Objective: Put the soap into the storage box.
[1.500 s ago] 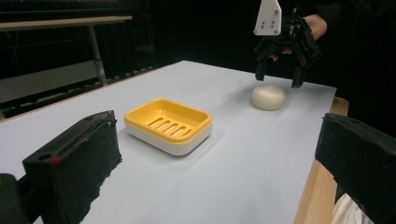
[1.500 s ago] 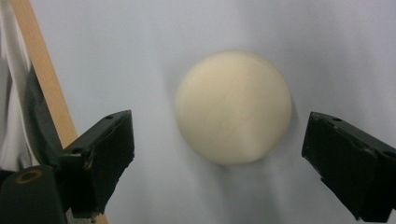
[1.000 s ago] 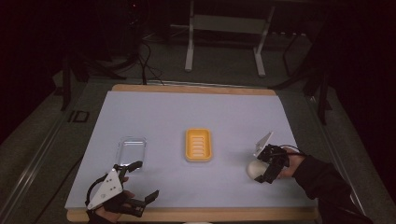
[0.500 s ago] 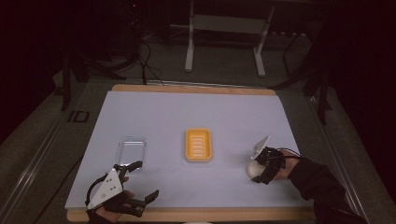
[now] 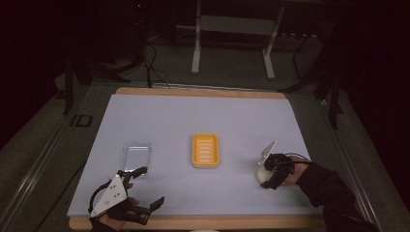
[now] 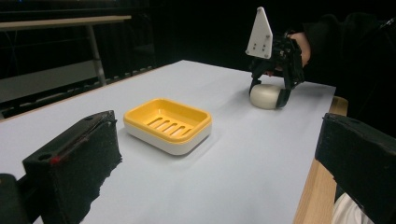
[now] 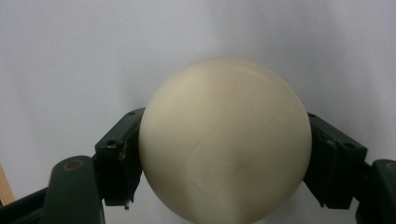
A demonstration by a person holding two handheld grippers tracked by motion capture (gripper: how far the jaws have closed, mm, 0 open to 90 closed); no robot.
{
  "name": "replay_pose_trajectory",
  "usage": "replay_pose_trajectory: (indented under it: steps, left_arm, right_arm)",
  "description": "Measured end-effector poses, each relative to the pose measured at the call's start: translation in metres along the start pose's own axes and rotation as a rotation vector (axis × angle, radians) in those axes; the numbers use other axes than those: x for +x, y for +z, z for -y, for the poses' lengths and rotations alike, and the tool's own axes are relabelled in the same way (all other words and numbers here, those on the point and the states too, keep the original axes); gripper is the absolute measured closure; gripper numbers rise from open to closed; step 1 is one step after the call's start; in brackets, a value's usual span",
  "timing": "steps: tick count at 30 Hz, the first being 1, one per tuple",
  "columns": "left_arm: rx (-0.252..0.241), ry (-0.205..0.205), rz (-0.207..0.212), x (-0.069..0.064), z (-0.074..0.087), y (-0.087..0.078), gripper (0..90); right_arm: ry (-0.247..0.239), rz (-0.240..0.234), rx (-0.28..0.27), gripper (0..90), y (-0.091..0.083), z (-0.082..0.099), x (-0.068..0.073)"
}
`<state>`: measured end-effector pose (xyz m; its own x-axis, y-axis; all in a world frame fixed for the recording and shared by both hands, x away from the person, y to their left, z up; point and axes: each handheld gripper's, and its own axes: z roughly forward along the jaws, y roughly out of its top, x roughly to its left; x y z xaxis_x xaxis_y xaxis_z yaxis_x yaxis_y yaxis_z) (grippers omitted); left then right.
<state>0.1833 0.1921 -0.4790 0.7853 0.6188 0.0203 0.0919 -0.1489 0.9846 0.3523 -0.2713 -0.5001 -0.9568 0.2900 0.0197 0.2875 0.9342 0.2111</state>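
Now right tool [image 5: 265, 180] just closed, pinching cream soap bar [image 7: 224, 140]; left tool [image 5: 145, 188] spread.

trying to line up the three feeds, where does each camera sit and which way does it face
High view: above the near edge, looking forward and down on the table; left gripper and right gripper at its bottom.
Left gripper view: rides the left gripper, looking level across the table at the soap dish; own jaws at both bottom corners, wide apart.
Right gripper view: rides the right gripper, looking down on the cream soap bar, jaws pressed on both sides.
Shared: high and left gripper views both show the soap dish and the right gripper on the soap bar.
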Motion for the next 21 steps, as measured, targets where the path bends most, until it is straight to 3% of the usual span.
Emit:
replay_pose_trajectory:
  steps: [11, 21]
  left_arm:
    - [0.005, 0.005, 0.001, 0.0, 0.0, 0.0, 0.1]
    - [0.005, 0.007, 0.003, -0.001, 0.0, 0.0, 0.1]
  right_arm:
    - [-0.049, -0.014, -0.043, 24.6, -0.027, -0.009, -0.001]
    - [-0.093, -0.012, -0.04, 24.6, -0.046, -0.023, -0.004]
